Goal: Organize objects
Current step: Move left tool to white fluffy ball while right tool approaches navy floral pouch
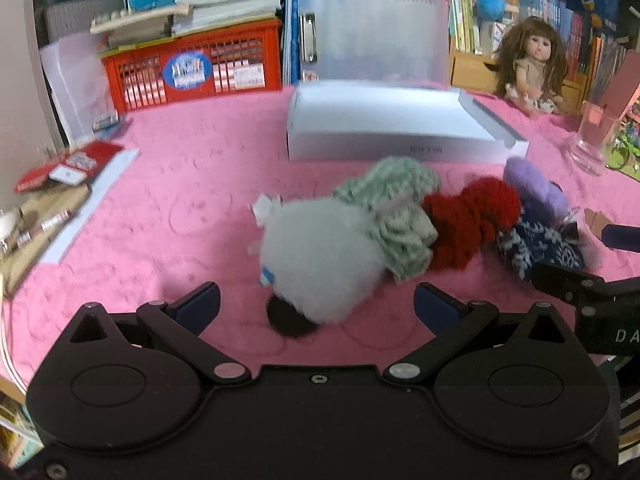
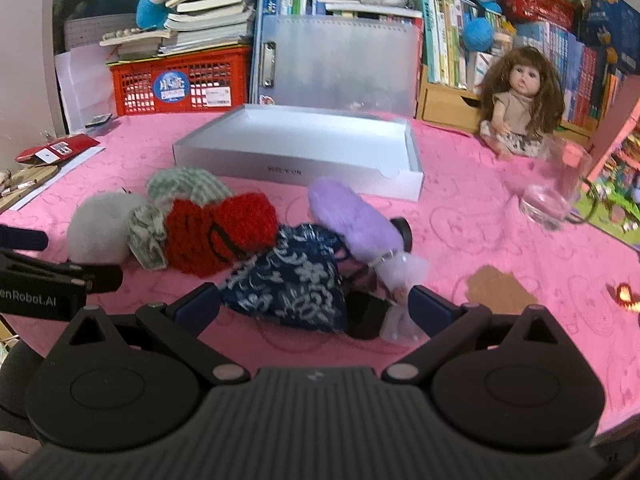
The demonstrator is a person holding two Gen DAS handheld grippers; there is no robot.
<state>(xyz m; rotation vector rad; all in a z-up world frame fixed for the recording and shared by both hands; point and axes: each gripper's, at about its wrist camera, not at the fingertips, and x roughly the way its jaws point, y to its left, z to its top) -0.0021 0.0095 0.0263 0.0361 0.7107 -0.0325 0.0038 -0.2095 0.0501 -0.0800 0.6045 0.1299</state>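
A row of soft items lies on the pink cloth: a white fluffy ball (image 1: 320, 256) (image 2: 102, 228), a green-white knitted piece (image 1: 396, 216) (image 2: 176, 204), a red knitted piece (image 1: 468, 224) (image 2: 216, 232), a navy patterned pouch (image 1: 536, 248) (image 2: 292, 280) and a purple fluffy piece (image 1: 532, 188) (image 2: 352, 220). Behind them sits an open white box (image 1: 400, 144) (image 2: 300, 168). My left gripper (image 1: 316, 308) is open, its fingers either side of the white ball's near end. My right gripper (image 2: 316, 308) is open around the navy pouch.
A doll (image 1: 532, 64) (image 2: 520, 104) sits at the back right beside a clear glass (image 1: 592, 140) (image 2: 556, 192). A red crate (image 1: 192, 68) (image 2: 180, 80), books and plush toys line the back. Red cards (image 1: 68, 164) lie at the left edge.
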